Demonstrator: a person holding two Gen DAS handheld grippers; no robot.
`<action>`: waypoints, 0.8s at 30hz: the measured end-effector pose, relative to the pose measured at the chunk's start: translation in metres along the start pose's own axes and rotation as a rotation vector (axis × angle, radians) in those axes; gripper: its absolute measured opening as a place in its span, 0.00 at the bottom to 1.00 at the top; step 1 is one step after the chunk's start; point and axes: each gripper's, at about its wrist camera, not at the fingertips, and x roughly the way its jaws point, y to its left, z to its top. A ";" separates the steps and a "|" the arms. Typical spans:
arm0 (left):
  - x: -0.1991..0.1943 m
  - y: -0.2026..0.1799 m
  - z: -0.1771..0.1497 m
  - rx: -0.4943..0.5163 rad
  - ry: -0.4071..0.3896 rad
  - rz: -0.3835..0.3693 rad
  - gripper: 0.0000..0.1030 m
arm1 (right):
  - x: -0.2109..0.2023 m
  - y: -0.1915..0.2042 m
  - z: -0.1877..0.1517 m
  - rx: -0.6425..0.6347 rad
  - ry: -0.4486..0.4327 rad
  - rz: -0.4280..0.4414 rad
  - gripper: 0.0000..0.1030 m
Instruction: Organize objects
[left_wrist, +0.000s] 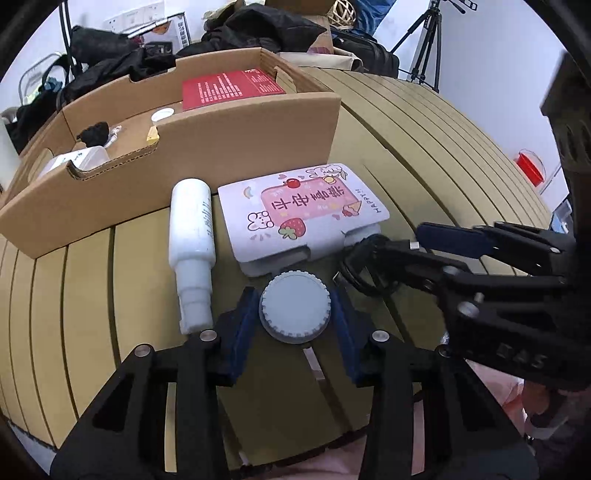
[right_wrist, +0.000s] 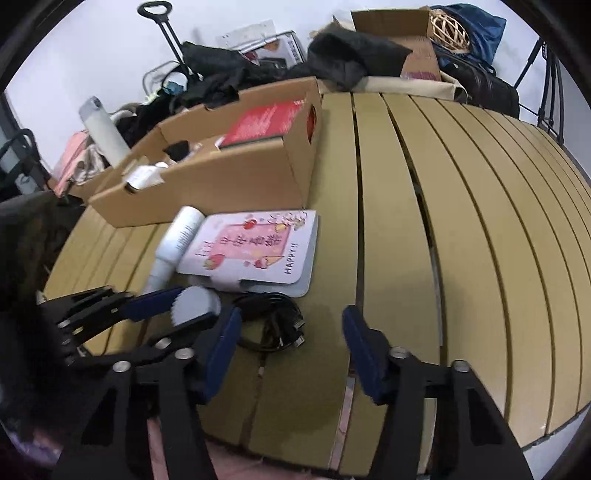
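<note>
Item: white bottle (left_wrist: 192, 236), left of the card box (left_wrist: 303, 206) printed "HAPPY!!". My left hand-held gripper (left_wrist: 294, 314), angled down, clamps the grey cap (left_wrist: 294, 312) just before it on the desk (left_wrist: 424, 155). My right hand-held gripper (right_wrist: 291, 343) stands open over the black cable (right_wrist: 271, 325), right of the cap.

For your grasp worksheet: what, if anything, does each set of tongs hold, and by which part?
The left tongs grip the grey round lid by its ribbed rim. The right tongs hold nothing; the black cable lies loose between them.
</note>
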 end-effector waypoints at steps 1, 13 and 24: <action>-0.002 -0.001 -0.003 0.002 -0.003 0.006 0.35 | 0.001 0.002 -0.001 0.000 0.001 0.004 0.42; -0.094 0.009 -0.027 -0.042 -0.066 0.088 0.35 | -0.020 0.008 -0.019 0.025 -0.006 -0.026 0.19; -0.231 0.070 -0.075 -0.215 -0.194 0.151 0.35 | -0.178 0.061 -0.066 -0.052 -0.204 -0.012 0.18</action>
